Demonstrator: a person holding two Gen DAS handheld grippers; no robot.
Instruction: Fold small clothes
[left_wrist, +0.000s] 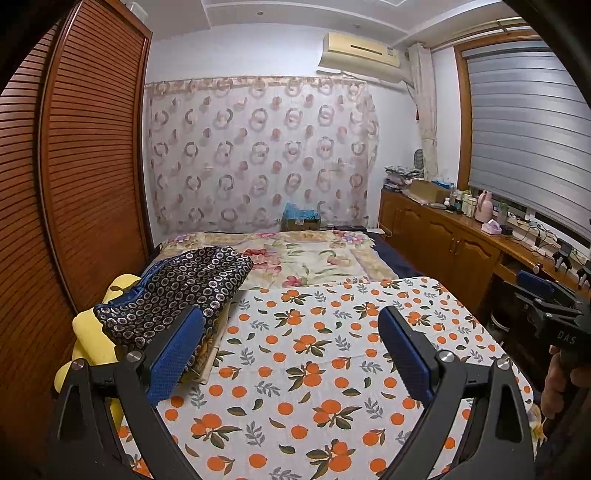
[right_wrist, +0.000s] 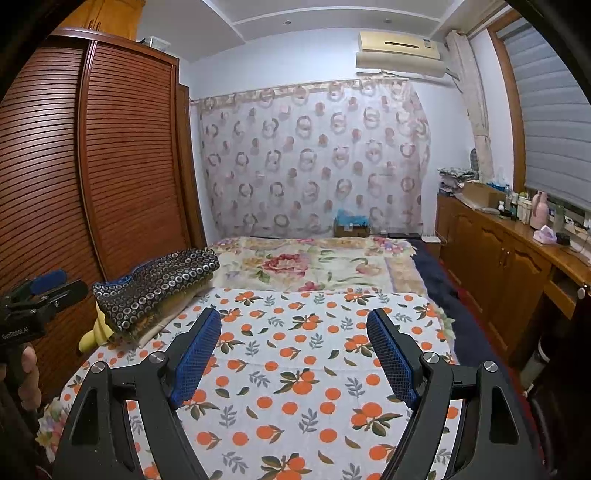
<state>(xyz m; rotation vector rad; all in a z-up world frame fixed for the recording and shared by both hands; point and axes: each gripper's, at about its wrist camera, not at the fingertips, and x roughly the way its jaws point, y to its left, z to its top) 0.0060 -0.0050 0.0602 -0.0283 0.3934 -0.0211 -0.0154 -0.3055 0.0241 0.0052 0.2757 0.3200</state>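
From the left wrist view, your left tool (left_wrist: 291, 345) stands wide open with nothing between its blue pads; only the orange-print cloth (left_wrist: 317, 354) shows in the gap. The risk here is the stack of folded clothes (left_wrist: 177, 299) at the left edge of that cloth: its near corner sits just beside, perhaps partly behind, the tool's left finger (left_wrist: 173, 354), and whether they touch cannot be told from this angle. Swing left carelessly and you may nudge the dark ring-patterned garment on top off the pile, or push the pile towards the yellow item (left_wrist: 88, 339) and the bed's edge by the wardrobe (left_wrist: 74, 184). No loose garment lies on the cloth ahead of the tool, so closing here would likely pinch the cloth itself. Your right tool (left_wrist: 550, 295) shows at the far right edge, well apart from the stack.

From the right wrist view, your right tool (right_wrist: 293, 356) is likewise wide open and empty over the orange-print cloth (right_wrist: 295, 369). The stack of folded clothes (right_wrist: 159, 284) lies ahead and to the left, near the left finger's tip but apart from it. Your left tool (right_wrist: 44, 291) hangs at the far left, beside the stack, so reaching across could bring the two tools together or drag the pile.
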